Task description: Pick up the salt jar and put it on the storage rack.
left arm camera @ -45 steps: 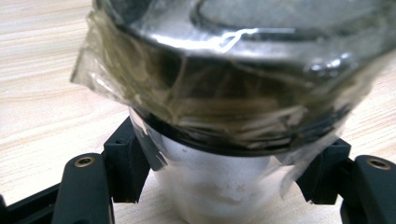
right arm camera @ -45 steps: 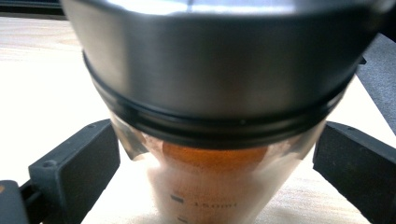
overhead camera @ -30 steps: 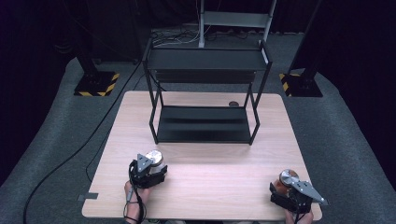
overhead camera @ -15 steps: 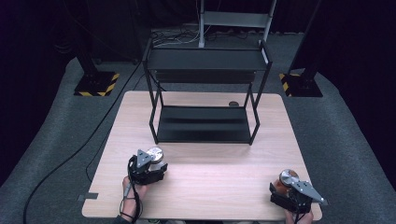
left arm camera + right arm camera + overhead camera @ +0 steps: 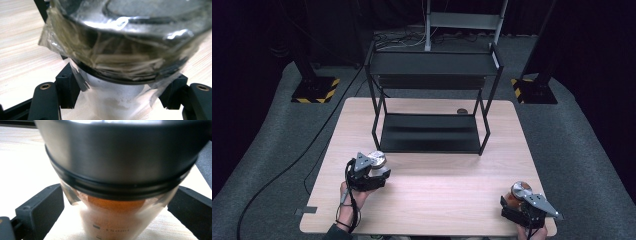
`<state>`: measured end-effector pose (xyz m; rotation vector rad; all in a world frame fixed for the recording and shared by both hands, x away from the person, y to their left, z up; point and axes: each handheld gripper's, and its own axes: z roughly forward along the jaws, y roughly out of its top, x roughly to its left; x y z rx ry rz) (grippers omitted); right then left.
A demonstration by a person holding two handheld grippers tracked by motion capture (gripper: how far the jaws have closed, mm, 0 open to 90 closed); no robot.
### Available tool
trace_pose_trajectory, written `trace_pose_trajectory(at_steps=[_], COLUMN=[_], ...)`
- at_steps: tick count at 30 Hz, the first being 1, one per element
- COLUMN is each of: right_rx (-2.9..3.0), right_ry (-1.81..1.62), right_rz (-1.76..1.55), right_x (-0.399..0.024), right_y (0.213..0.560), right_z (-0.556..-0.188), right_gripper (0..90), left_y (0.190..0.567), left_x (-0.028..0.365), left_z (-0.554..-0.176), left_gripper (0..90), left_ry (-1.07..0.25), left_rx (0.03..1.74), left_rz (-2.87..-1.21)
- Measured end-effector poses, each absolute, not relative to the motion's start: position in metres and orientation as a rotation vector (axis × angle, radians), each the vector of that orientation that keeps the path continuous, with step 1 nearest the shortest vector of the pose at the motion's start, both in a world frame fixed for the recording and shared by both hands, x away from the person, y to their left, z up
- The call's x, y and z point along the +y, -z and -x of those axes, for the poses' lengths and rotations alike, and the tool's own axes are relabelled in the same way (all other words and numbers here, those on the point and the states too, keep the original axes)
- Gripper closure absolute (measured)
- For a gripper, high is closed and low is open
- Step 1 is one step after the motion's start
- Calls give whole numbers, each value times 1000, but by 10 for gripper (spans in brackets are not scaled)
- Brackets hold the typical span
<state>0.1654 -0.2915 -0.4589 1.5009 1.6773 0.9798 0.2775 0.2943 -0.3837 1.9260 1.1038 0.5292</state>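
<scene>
My left gripper (image 5: 375, 168) is shut on a small clear jar (image 5: 377, 160) with a metal lid, held a little above the wooden table (image 5: 437, 195) at its front left. In the left gripper view the jar (image 5: 117, 100) holds white powder. Crinkled clear film is wrapped under its lid, and both black pads (image 5: 67, 87) press its sides. At the front right corner my right gripper (image 5: 518, 198) is shut on a second metal-lidded jar (image 5: 520, 190). The right gripper view shows orange powder in that jar (image 5: 115, 220), between the two pads (image 5: 42, 212).
A black two-tier metal rack (image 5: 432, 140) stands at the middle back of the table, its lower shelf bare. A small dark round thing (image 5: 462, 111) lies behind it. Stands with yellow-black feet (image 5: 314, 90) and cables rest on the grey floor around the table.
My left gripper has lifted with its jar and drifted slightly towards the rack. The right gripper and its jar have stayed put.
</scene>
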Motion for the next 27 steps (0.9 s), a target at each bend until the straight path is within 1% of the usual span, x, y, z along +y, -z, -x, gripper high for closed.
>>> trace_pose_trajectory(at_steps=[9, 27], right_rx=[1678, 1682], right_ry=[-982, -979], right_rz=[-1502, -1504], right_x=[-292, -292], right_y=[459, 458], right_z=[-165, -166], right_gripper=[0, 0], left_y=[371, 338], left_x=[296, 293], left_z=[-287, -305], left_gripper=[306, 306], left_ry=[-511, -532], left_rx=[1067, 1011], left_rz=[-1943, -1976])
